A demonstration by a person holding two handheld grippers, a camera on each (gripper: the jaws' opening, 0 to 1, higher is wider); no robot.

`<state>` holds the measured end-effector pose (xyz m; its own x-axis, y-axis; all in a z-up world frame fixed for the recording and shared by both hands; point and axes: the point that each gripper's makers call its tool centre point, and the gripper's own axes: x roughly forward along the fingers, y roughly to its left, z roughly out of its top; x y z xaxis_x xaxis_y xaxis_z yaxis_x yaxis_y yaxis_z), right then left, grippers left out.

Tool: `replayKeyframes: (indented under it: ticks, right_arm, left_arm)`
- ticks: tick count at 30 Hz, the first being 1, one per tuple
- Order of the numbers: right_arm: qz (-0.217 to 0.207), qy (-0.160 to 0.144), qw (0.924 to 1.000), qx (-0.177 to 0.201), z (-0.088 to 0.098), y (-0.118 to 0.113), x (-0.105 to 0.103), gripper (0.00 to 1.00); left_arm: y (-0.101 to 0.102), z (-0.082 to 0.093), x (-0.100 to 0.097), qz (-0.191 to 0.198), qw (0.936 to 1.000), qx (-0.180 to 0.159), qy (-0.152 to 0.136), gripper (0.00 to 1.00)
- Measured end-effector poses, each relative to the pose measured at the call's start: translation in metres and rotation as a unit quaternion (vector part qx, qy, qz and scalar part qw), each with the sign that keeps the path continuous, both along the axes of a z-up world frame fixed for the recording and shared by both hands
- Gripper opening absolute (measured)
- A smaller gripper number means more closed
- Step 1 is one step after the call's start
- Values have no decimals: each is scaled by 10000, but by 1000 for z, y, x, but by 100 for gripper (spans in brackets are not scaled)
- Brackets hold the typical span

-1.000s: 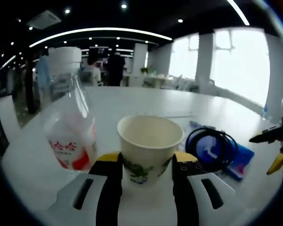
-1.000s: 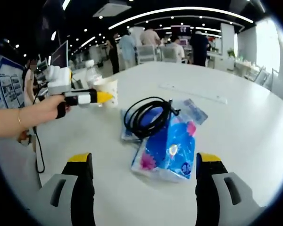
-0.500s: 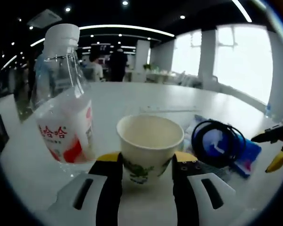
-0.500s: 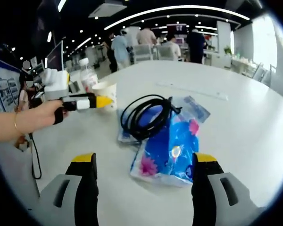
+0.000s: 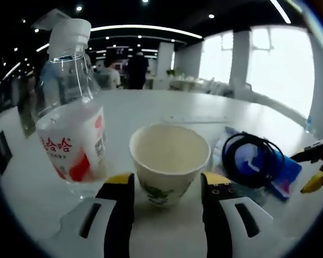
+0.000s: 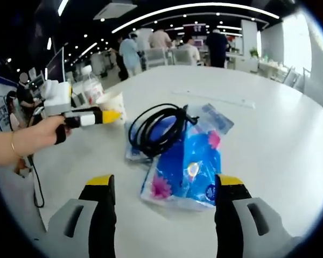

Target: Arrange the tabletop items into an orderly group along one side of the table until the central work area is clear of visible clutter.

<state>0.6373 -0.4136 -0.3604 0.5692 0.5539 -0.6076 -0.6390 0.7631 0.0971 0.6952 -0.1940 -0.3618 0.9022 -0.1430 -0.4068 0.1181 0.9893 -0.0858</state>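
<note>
White and broad, the table (image 6: 269,129) sits in an open office with ceiling lights, bright windows and people at desks far behind. Near its middle lies a blue pack (image 6: 189,164), and a coiled black cable (image 6: 153,129) rests partly on its upper end. Off to one side a bottle (image 5: 70,123) with a red-and-white label stands upright, just beside a paper cup (image 5: 169,161), also upright.

Left gripper (image 5: 166,199) has its yellow-tipped jaws either side of the cup's base; a sliver of gap seems to show at each tip, so I judge it loose, not gripping. Right gripper (image 6: 162,193) hangs wide open over bare table just short of the pack, holding nothing.

Likely step: leave the cup parked by the bottle and draw the left gripper straight back along its jaws, level, so neither tip drags the light cup or nudges the bottle. The right should then take the pack low at its near edge, keeping the cable from sliding off.
</note>
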Motion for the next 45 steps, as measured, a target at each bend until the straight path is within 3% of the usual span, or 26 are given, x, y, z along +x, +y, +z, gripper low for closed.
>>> replayKeyframes:
  ticks: [13,15,21,25,37,40,45]
  right_arm:
    - [-41,-124,9998,122,18,1,2,78]
    - [-10,-126,9997,190,21,3,1,83]
    - [83,-192,9996,210,29,6,-2,86]
    - [140,-200,9995,199,32,7,-4,88]
    - [289,-89,9995,113,28,9,-14,91]
    - [320,-4,9994,97,23,12,-17,91]
    - [316,74,9995,1,15,12,-16,88]
  left_arm:
    - [-13,14,-12,-230,9996,165,51,63]
    - [-17,13,-20,-265,9993,176,213,69]
    - [-25,24,-34,-448,9985,204,247,75]
    - [-29,29,-52,-621,9959,503,424,78]
    - [-24,60,-90,-610,9974,311,236,99]
    - [-28,72,-100,-736,9972,151,14,99]
    - [-39,73,-117,-1010,9946,161,203,99]
